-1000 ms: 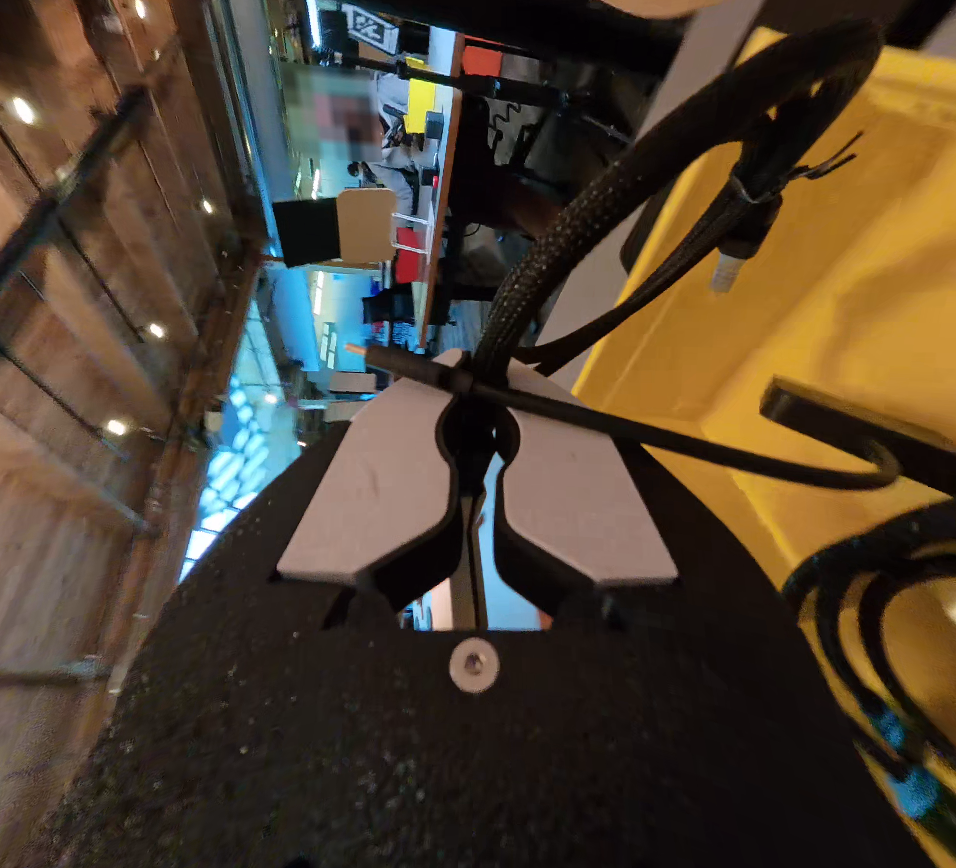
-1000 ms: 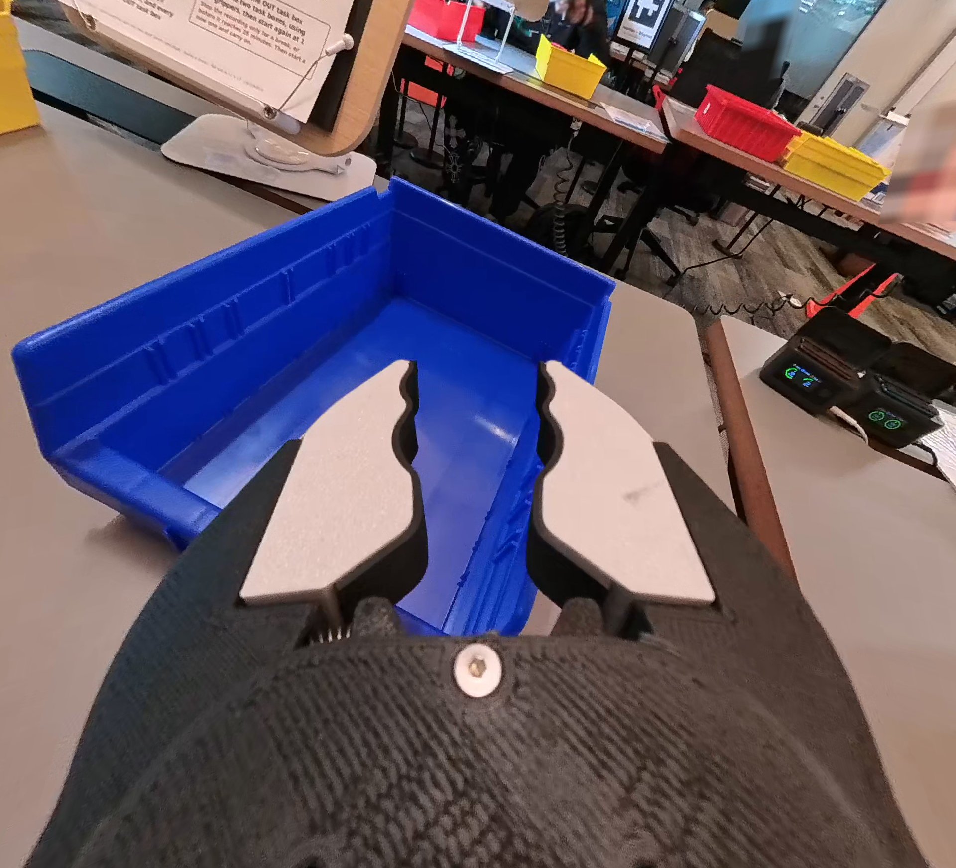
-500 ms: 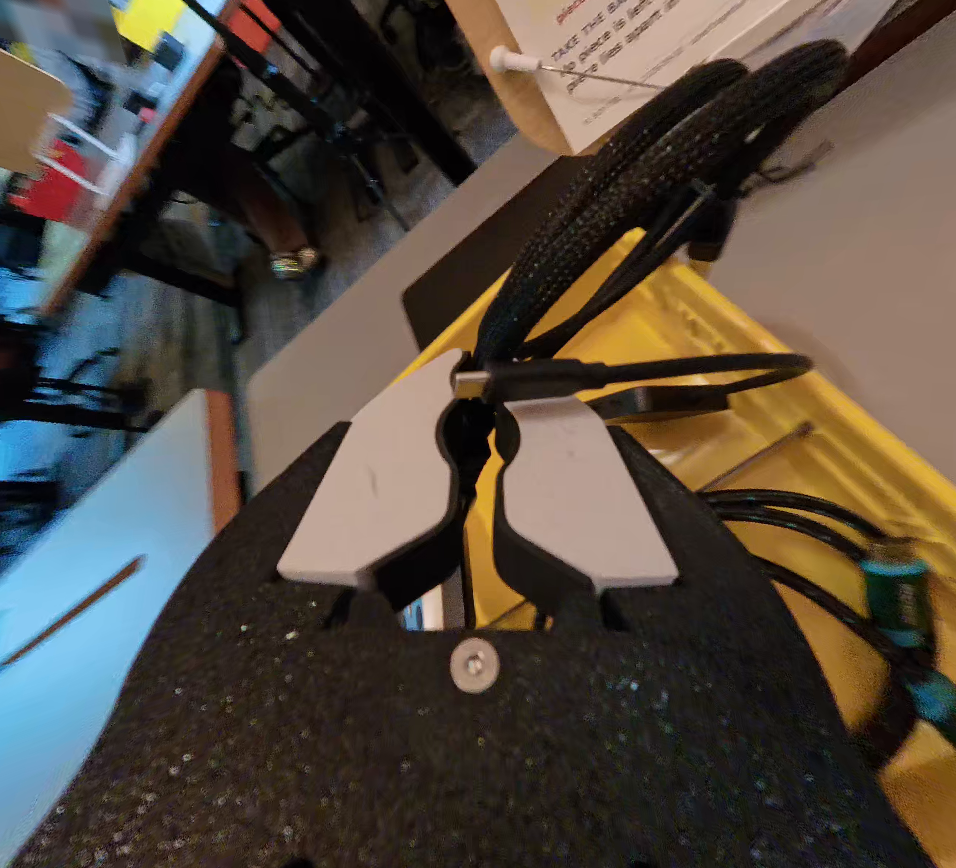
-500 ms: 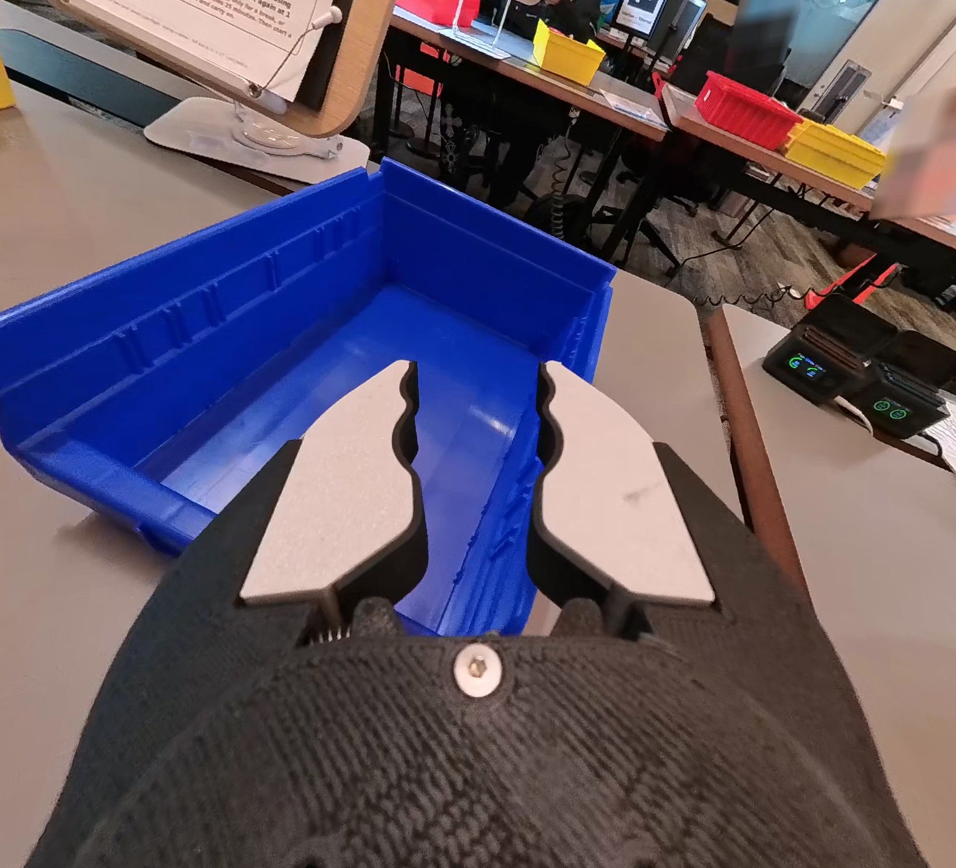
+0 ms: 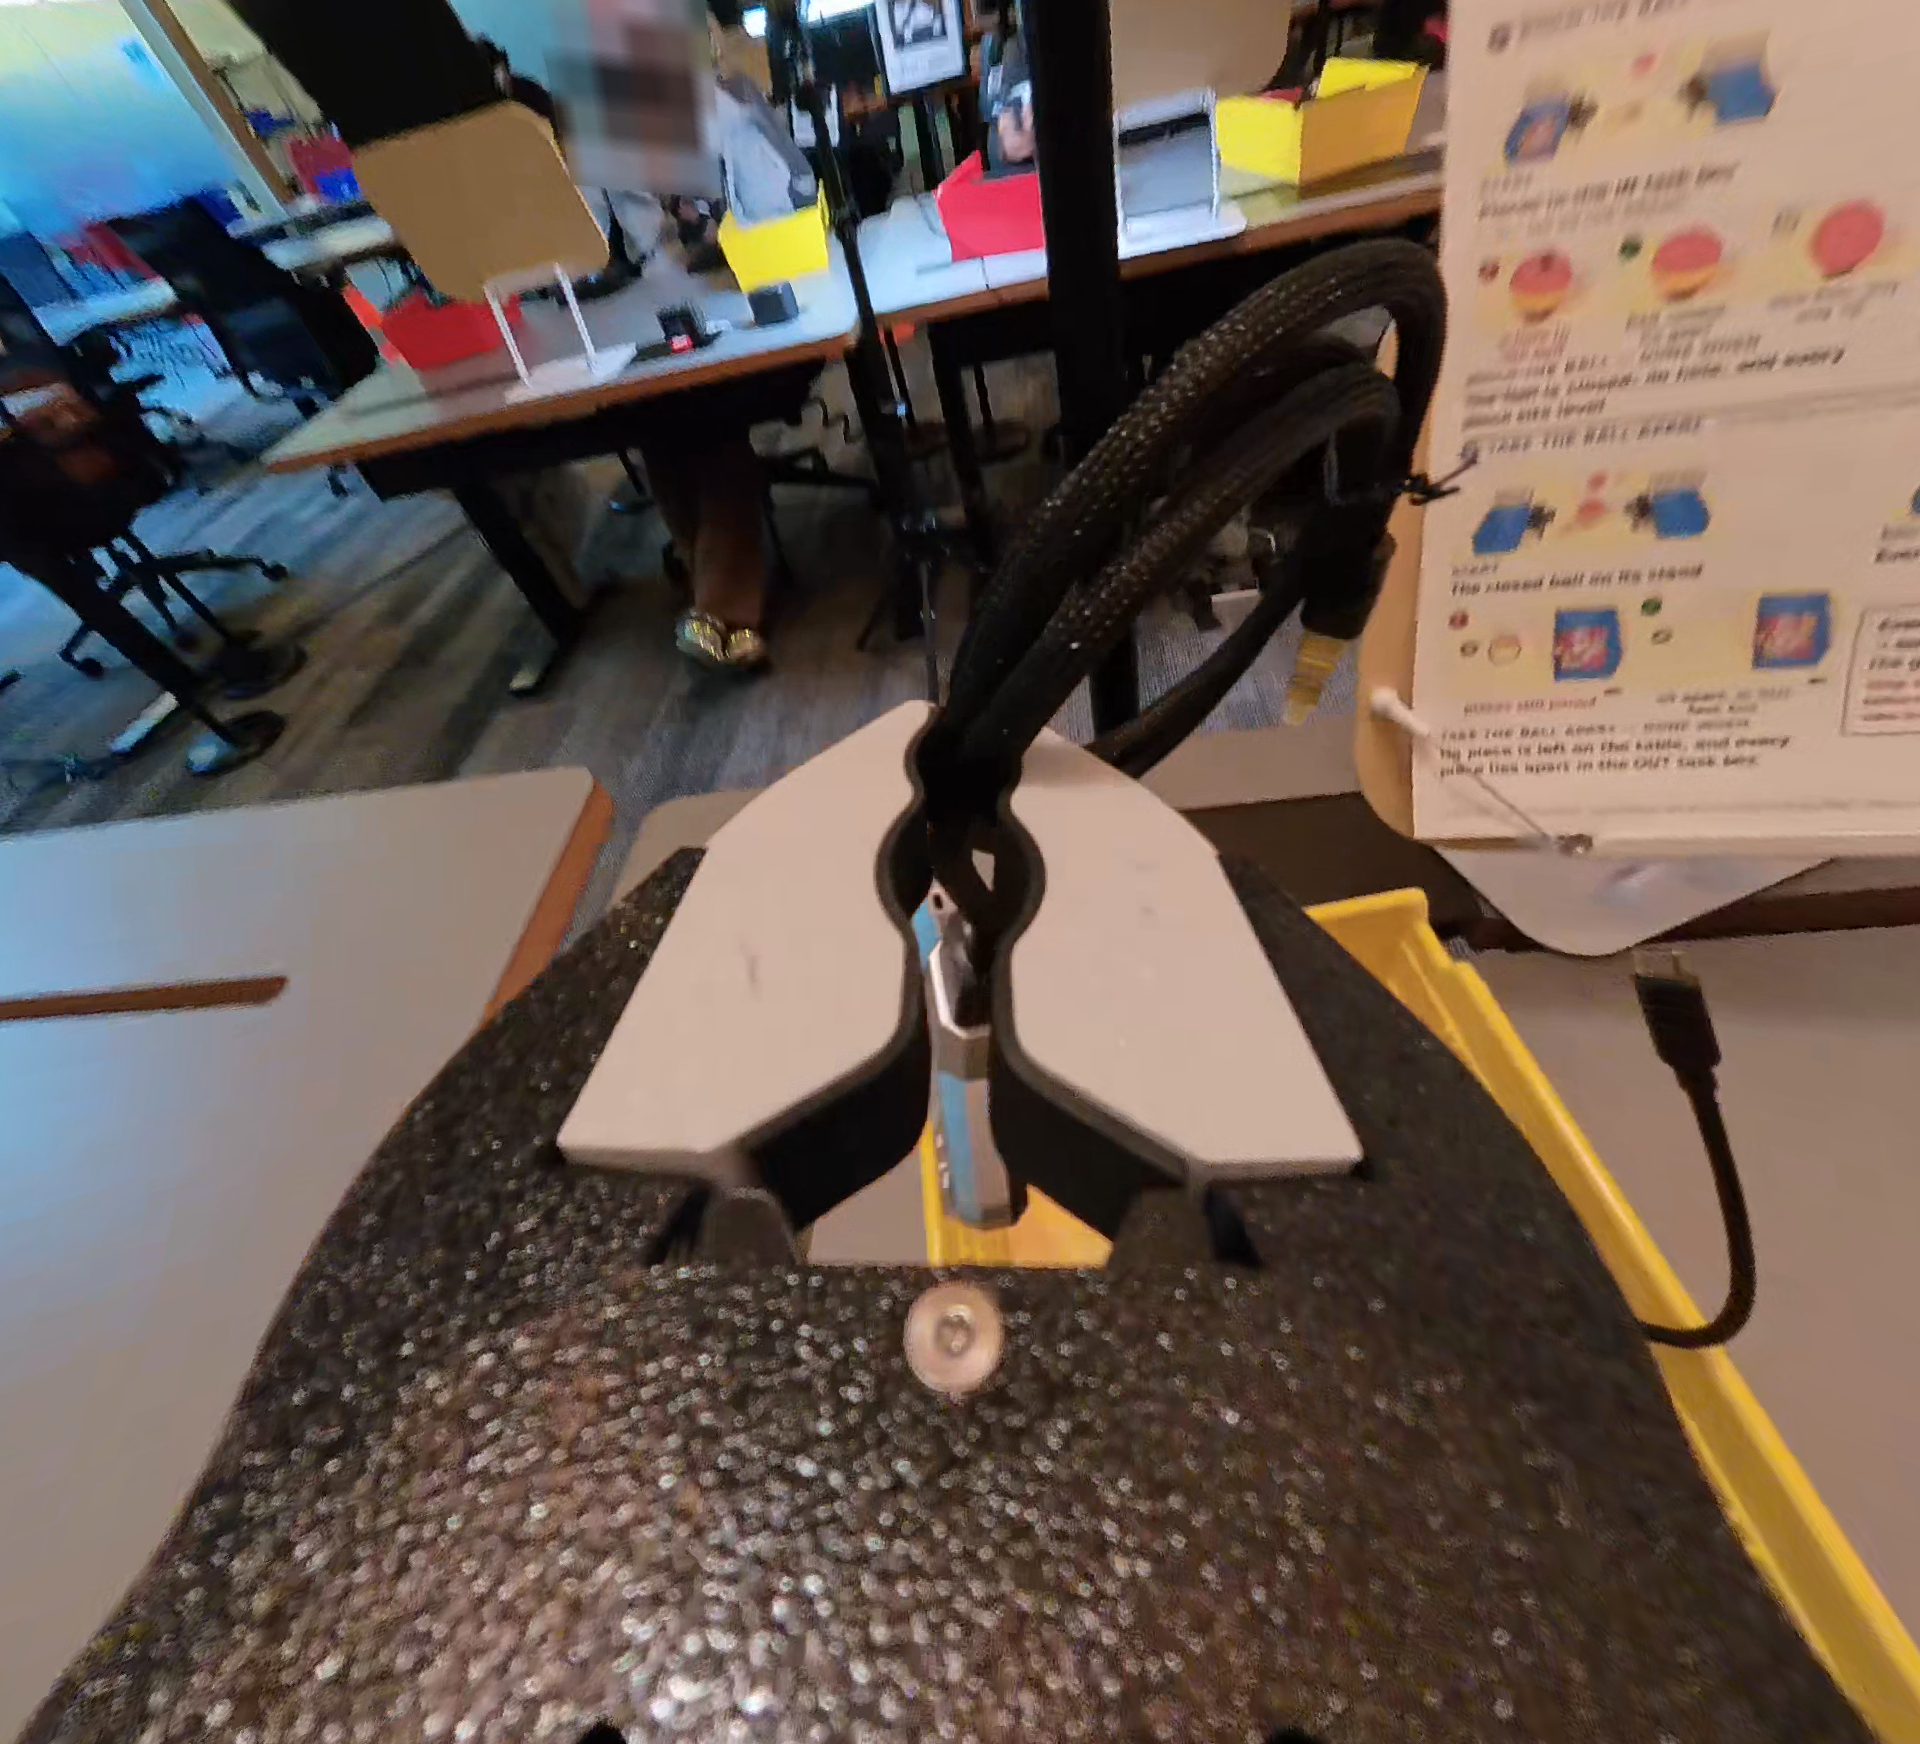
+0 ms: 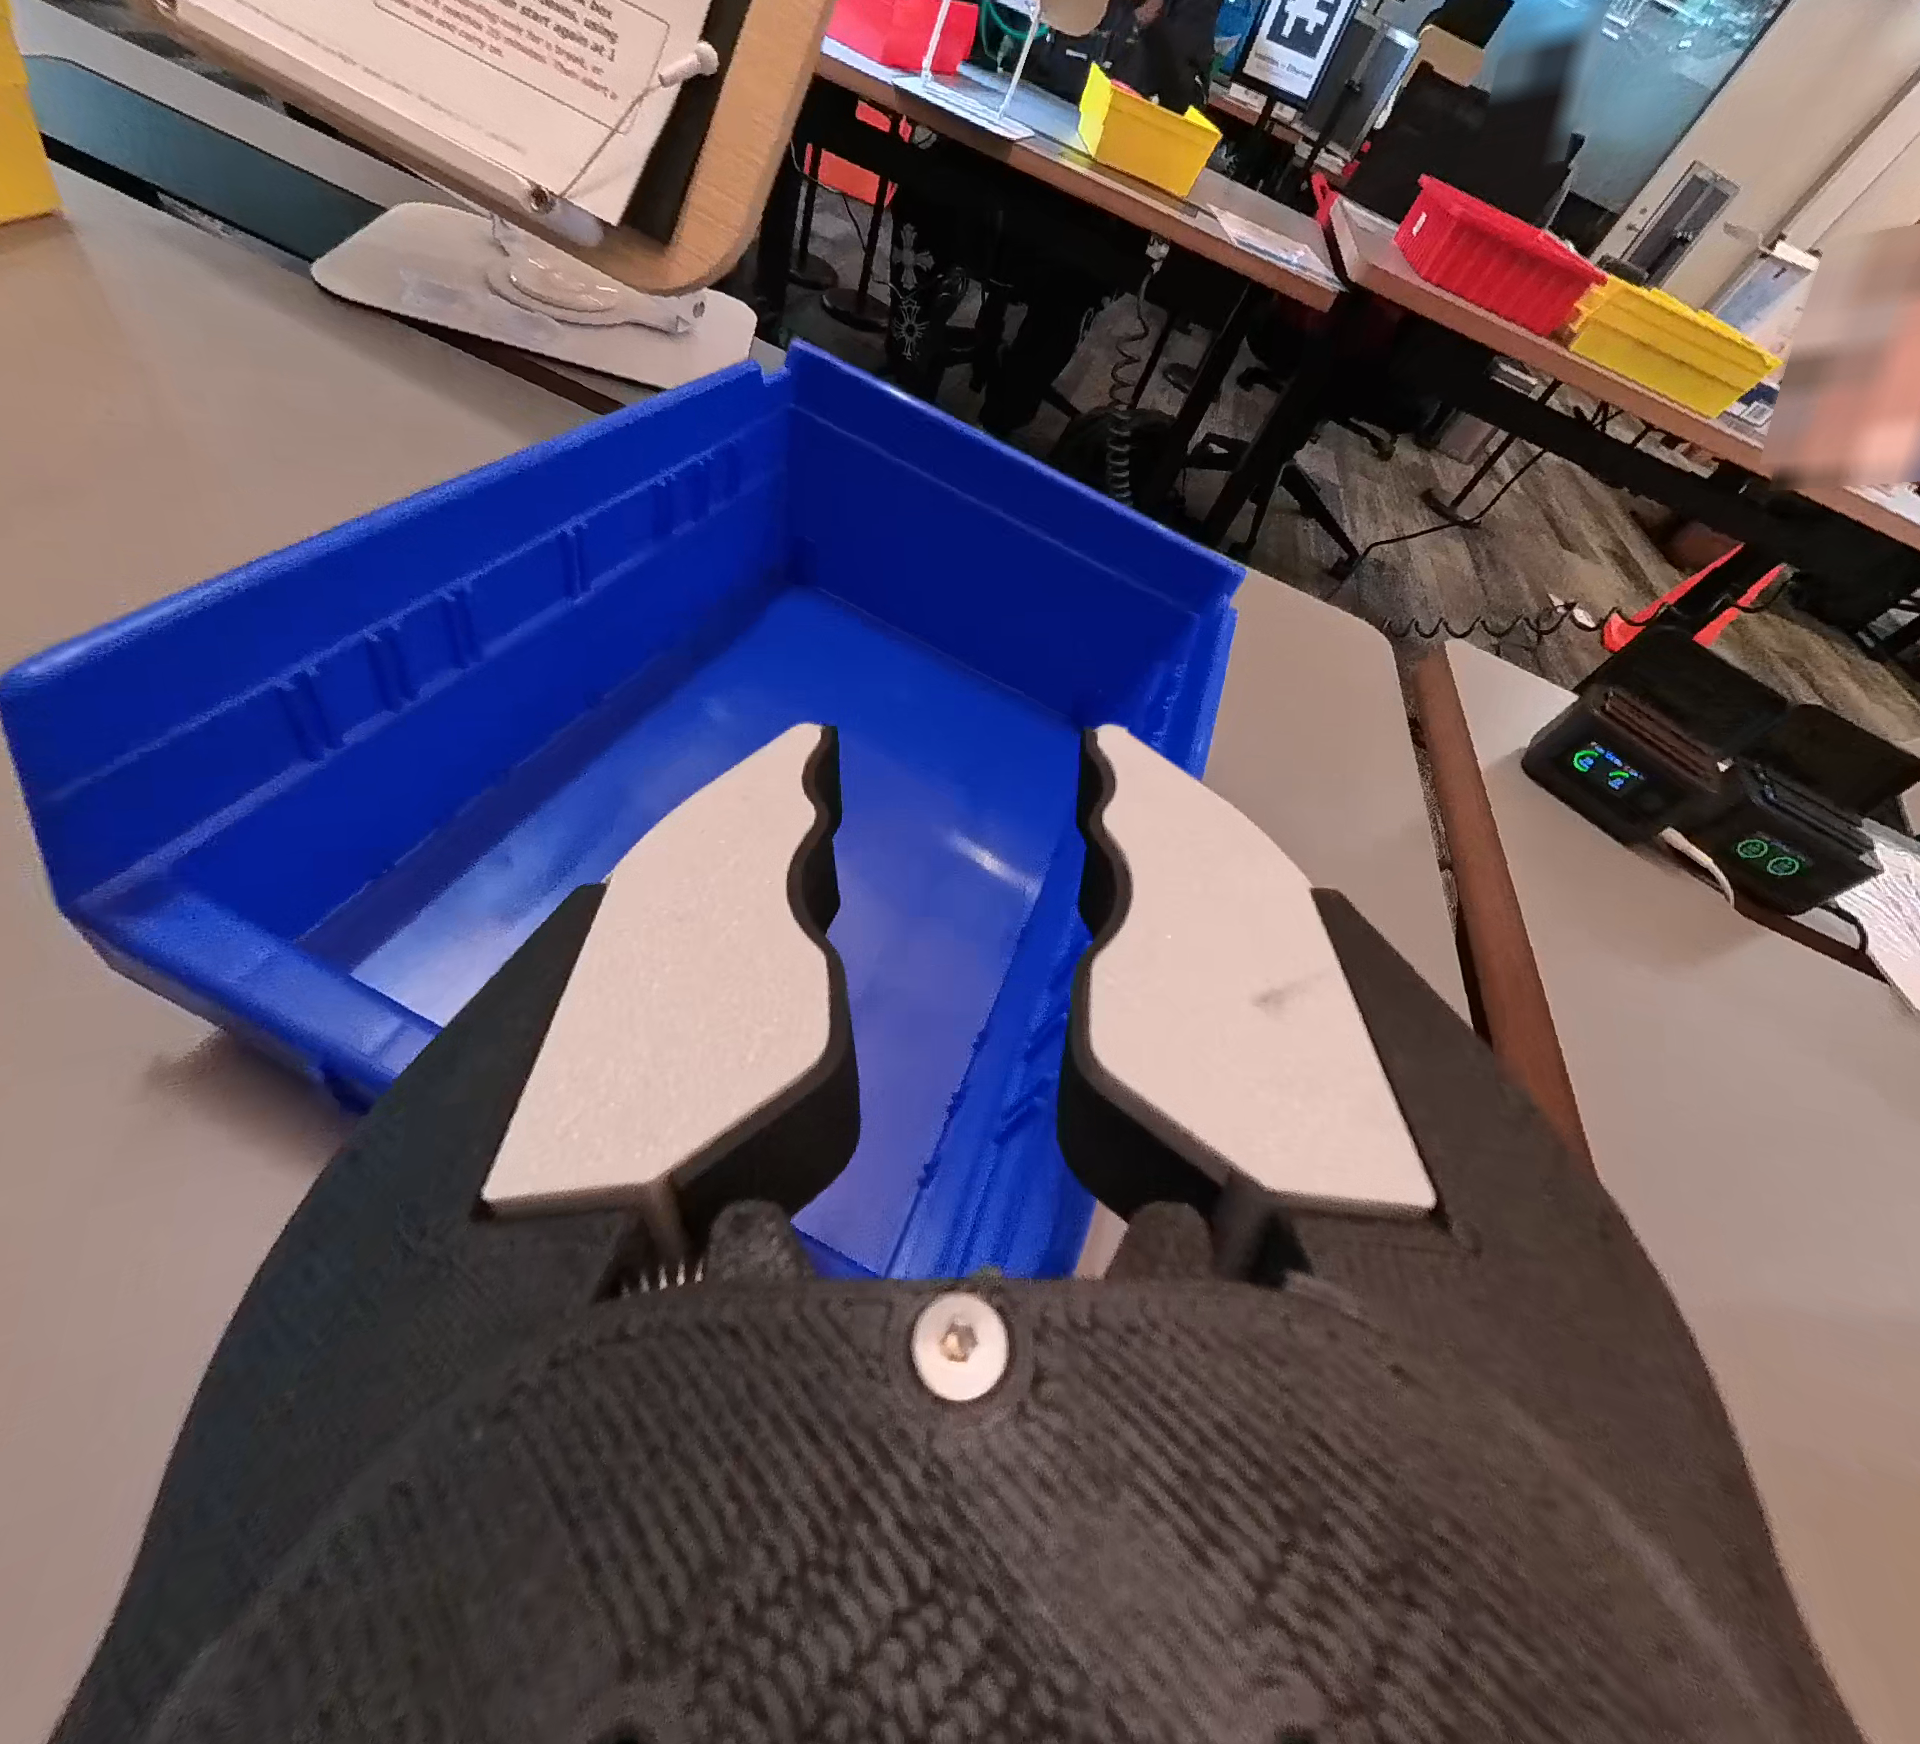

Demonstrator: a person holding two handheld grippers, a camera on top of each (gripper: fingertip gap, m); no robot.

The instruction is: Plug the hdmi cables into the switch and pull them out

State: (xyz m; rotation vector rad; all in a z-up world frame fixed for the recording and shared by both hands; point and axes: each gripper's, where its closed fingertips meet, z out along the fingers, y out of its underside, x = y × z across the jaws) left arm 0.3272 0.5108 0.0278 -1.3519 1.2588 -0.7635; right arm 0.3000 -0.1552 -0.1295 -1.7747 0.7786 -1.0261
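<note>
My left gripper (image 5: 961, 759) is shut on a bundle of black braided HDMI cables (image 5: 1174, 468), which loops up and to the right of the fingers. A gold plug (image 5: 1307, 671) hangs from the bundle's far end. A silver and blue piece (image 5: 961, 1081) shows between the jaws below the cables. A thin black cable with a small plug (image 5: 1683, 1040) hangs at the right over the yellow bin (image 5: 1538, 1112). My right gripper (image 6: 956, 744) is open and empty, held over the near end of an empty blue bin (image 6: 582, 614). I see no switch that I can pick out.
An instruction board on a white stand (image 5: 1683, 344) (image 6: 488, 11) stands behind both bins. A black pole (image 5: 1060, 136) rises behind the cables. Two black devices with green displays (image 6: 1704, 790) sit on the neighbouring table at right. Other tables hold red and yellow bins.
My left gripper has swung round from a tilted view to level, lifting the cable bundle up clear of the yellow bin. My right gripper has barely moved over the blue bin.
</note>
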